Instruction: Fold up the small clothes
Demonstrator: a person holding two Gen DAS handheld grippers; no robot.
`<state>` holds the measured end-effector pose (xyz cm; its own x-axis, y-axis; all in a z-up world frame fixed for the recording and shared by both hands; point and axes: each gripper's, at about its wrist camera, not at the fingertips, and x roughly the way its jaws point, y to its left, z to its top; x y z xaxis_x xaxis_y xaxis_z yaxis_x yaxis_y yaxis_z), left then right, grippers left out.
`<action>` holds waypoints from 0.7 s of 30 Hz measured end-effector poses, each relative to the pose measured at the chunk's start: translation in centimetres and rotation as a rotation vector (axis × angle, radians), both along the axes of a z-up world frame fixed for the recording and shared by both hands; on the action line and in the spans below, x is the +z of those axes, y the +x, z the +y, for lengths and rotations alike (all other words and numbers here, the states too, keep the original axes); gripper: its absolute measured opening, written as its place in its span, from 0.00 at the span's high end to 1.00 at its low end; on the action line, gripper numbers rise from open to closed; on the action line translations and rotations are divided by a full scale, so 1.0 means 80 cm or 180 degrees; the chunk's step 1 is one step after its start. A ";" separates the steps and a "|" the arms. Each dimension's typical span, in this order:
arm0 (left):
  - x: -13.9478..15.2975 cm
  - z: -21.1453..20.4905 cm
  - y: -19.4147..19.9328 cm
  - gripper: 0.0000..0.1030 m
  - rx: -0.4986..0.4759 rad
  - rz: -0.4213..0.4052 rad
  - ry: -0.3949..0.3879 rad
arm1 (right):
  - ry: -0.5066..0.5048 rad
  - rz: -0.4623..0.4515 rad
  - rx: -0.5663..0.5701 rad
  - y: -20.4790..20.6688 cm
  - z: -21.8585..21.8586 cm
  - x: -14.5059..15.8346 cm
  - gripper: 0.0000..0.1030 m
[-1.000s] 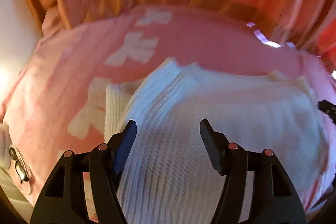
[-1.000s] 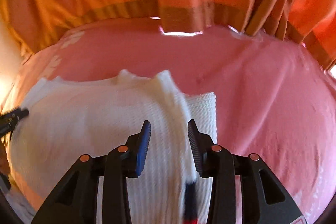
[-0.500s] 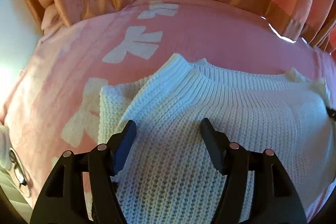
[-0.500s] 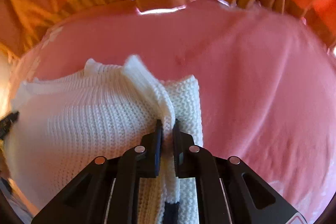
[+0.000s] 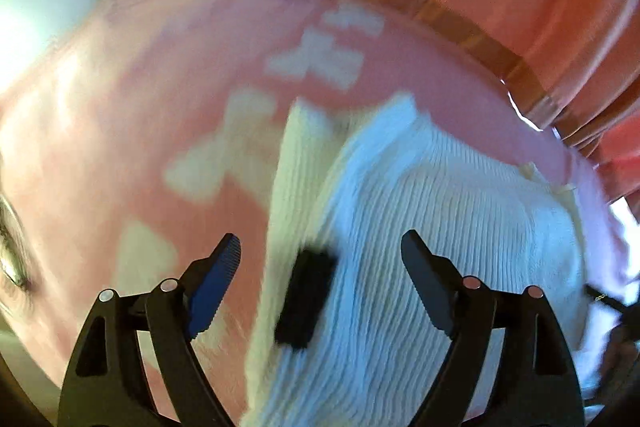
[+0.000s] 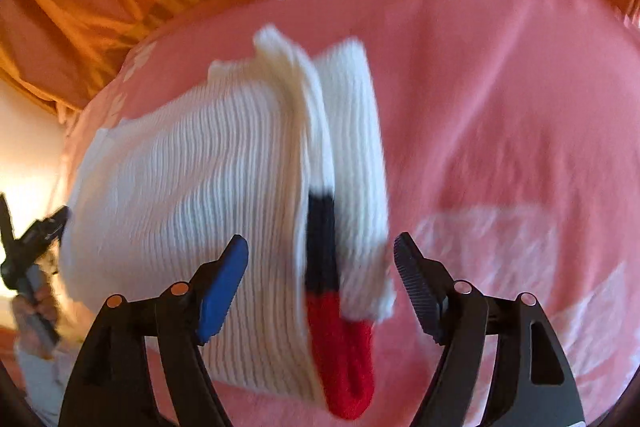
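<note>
In the left wrist view, the left gripper point(image 5: 320, 259) hovers over the white knit sweater point(image 5: 440, 219) lying on the pink bedspread point(image 5: 120, 131); its jaws have just been opening and stand wide, gripping nothing.

In the right wrist view, the right gripper point(image 6: 320, 259) has just spread its jaws apart above the sweater's navy-and-red cuff point(image 6: 332, 307).

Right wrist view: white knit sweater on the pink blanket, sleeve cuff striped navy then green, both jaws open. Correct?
Not quite. The cuff is navy then red, not green; the right wrist view shows it. The rest holds: the sweater lies on the blanket, and the right gripper stands open.
</note>
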<state>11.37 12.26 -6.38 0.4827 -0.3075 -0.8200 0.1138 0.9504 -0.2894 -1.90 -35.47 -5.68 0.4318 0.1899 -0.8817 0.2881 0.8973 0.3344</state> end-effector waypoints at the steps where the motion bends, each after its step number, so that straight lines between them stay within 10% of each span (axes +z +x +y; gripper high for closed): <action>1: -0.010 0.003 0.000 0.22 0.0000 0.0120 -0.0104 | 0.0074 0.0057 0.0015 -0.001 0.002 -0.008 0.27; 6: -0.027 -0.006 -0.003 0.24 -0.0071 0.0238 -0.0162 | 0.0175 0.0019 -0.0040 0.000 0.016 -0.023 0.27; 8: -0.025 -0.012 -0.002 0.45 -0.0137 0.0251 -0.0216 | 0.0260 -0.0054 0.0058 0.006 0.025 -0.022 0.68; 10: -0.021 -0.017 0.000 0.74 -0.0254 0.0298 -0.0432 | 0.0266 -0.0106 0.0017 0.008 0.027 -0.010 0.76; 17: 0.046 -0.031 -0.028 0.76 -0.0638 -0.0045 -0.0691 | 0.0105 -0.0930 -0.0037 -0.061 0.027 0.109 0.79; 21: -0.009 -0.046 -0.020 0.74 -0.0573 0.0333 -0.0223 | -0.0155 -0.0136 -0.0182 -0.068 0.011 0.026 0.71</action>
<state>9.73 8.61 -7.12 0.3281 -0.4390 -0.8364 0.2458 0.8946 -0.3731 -7.34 -34.63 -3.57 0.4782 0.1214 -0.8698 0.3256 0.8953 0.3039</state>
